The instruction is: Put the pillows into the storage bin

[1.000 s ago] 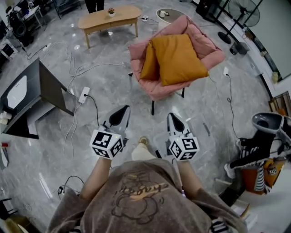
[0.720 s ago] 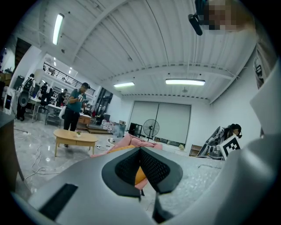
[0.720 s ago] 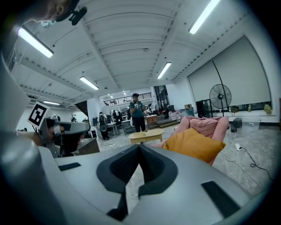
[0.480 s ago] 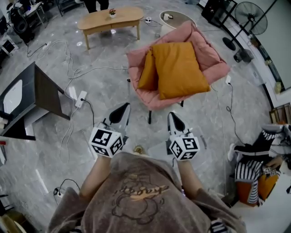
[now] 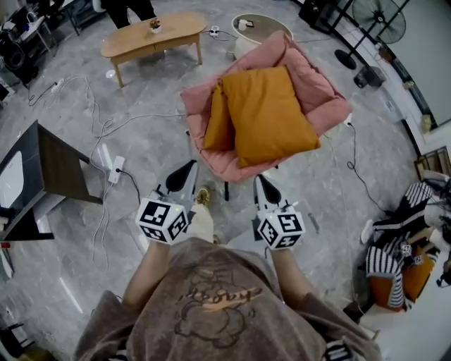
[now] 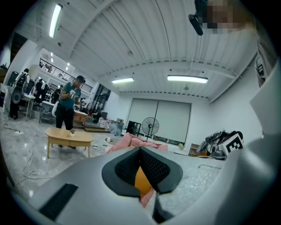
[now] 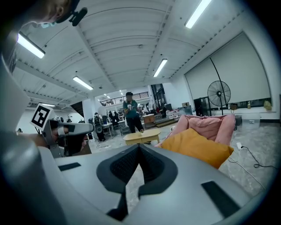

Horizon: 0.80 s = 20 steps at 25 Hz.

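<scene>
1. Left tool (image 5: 187, 171) and right tool (image 5: 261, 185) are fully closed and empty, aimed at the chair, likely pre-grasp.
2. Orange pillows (image 5: 268, 116) are propped in the pink chair (image 5: 320, 84), upper centre, well apart from both tools.
3. No storage bin is seen.

Behind the front pillow (image 5: 266, 113) the second pillow (image 5: 215, 121) is half hidden — person (image 5: 130, 8) cropped above.
</scene>
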Each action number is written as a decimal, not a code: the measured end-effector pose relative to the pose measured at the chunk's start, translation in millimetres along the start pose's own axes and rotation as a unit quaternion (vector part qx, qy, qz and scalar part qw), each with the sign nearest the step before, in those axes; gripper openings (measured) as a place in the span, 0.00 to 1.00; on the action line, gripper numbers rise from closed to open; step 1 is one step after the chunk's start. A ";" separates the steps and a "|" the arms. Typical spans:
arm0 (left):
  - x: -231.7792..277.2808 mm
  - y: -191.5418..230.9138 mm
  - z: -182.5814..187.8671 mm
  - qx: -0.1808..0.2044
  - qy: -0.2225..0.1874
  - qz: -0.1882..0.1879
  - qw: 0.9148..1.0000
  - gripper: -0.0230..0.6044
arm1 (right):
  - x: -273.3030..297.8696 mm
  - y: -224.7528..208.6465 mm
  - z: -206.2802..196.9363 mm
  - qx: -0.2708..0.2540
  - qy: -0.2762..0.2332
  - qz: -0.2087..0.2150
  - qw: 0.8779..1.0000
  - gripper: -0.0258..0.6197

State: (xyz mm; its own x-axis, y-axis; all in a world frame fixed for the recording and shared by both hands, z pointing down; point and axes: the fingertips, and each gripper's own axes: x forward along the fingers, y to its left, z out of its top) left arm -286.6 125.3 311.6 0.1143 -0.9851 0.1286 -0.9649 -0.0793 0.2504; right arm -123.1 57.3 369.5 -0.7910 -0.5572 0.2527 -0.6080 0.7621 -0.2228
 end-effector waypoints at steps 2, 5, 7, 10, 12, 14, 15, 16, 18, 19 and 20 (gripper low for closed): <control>25.9 8.7 0.8 0.001 0.002 -0.011 1.000 0.04 | 16.6 -12.4 4.9 0.001 -0.002 -0.007 1.000 0.04; 64.9 23.9 4.5 0.001 0.006 -0.028 1.000 0.04 | 45.3 -31.1 13.4 0.001 -0.006 -0.020 1.000 0.04; 89.2 34.3 10.3 0.001 0.010 -0.039 0.999 0.04 | 64.1 -40.3 20.7 0.004 -0.006 -0.028 1.000 0.04; 126.2 48.6 21.5 0.000 0.018 -0.056 0.998 0.04 | 90.9 -54.7 33.4 0.010 -0.007 -0.041 0.999 0.04; 149.9 54.0 27.5 0.000 0.024 -0.068 0.997 0.04 | 105.0 -66.9 42.6 0.013 -0.009 -0.052 0.999 0.04; 170.0 56.5 31.6 0.001 0.029 -0.080 0.996 0.04 | 114.3 -79.8 50.6 0.018 -0.013 -0.063 0.998 0.04; 179.5 57.7 33.3 0.001 0.031 -0.085 0.996 0.04 | 118.3 -86.7 54.2 0.020 -0.015 -0.069 0.997 0.04; 188.8 59.1 34.8 0.001 0.032 -0.090 0.995 0.04 | 122.2 -93.7 57.6 0.022 -0.017 -0.074 0.997 0.04; 206.0 62.1 36.0 0.000 0.038 -0.097 0.995 0.04 | 129.2 -106.5 63.5 0.025 -0.020 -0.085 0.996 0.04; 213.3 63.3 35.8 0.001 0.041 -0.101 0.994 0.04 | 131.9 -111.7 66.4 0.024 -0.021 -0.089 0.995 0.04; 219.8 64.4 35.3 0.001 0.044 -0.104 0.994 0.04 | 134.3 -116.3 69.1 0.023 -0.022 -0.093 0.995 0.04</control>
State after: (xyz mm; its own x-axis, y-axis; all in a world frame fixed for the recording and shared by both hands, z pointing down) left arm -331.9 -101.7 322.1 0.3314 -0.9302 0.1578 -0.9188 -0.2802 0.2779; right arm -163.4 -128.9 364.3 -0.6657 -0.7019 0.2533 -0.7462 0.6288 -0.2185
